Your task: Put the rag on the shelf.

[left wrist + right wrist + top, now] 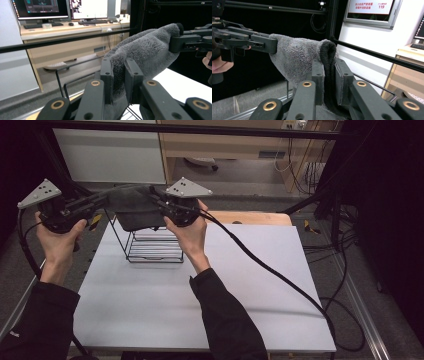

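A dark grey fleecy cloth (131,206) hangs stretched between my two grippers above a black wire rack (152,245). My left gripper (107,202) is shut on its left end; in the left gripper view the cloth (147,52) is pinched between the jaws (119,82). At the cloth's right end, my right gripper (159,204) is shut on a black ribbed edge (327,67), which the right gripper view shows squeezed between the pads (329,82). Each gripper view shows the other gripper clamped on the far end of the cloth (294,60).
The wire rack stands at the back left of a white table (200,300). A wooden board (260,217) lies behind the table. A black cable (280,275) trails from the right gripper across the table to the floor. Desks and monitors (50,7) stand beyond.
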Tool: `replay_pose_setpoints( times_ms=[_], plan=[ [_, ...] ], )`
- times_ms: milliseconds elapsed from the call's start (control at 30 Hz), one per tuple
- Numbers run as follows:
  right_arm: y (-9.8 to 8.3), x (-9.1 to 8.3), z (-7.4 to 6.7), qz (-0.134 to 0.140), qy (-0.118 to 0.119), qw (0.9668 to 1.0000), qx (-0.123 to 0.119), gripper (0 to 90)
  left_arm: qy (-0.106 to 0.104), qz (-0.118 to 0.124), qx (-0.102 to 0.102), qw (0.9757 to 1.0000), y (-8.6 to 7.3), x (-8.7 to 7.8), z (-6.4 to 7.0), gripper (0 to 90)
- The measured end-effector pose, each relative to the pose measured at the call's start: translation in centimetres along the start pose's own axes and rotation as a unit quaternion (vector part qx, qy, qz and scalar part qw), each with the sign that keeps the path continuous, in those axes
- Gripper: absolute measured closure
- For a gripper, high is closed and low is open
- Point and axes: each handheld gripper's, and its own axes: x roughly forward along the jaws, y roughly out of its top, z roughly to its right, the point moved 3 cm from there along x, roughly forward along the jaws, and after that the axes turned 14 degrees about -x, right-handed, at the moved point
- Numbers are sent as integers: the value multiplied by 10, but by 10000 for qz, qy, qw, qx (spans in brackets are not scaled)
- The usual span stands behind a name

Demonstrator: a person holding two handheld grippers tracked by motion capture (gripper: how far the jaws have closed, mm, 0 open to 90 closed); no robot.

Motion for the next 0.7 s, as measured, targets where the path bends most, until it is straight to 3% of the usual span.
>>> replay_pose_setpoints(
  times_ms=[333,500,700],
  plan=[
    [-8,-4,-5,-161,199,9997,-17,800,17,-300,6,9995,-10,-5,2,768],
    [-13,-6,-8,-185,236,9995,7,800,13,-417,-193,9989,-5,-10,2,709],
    [-17,-7,-11,-195,261,9995,2,800,-7,-371,-515,9980,15,-17,0,699]
  ],
)
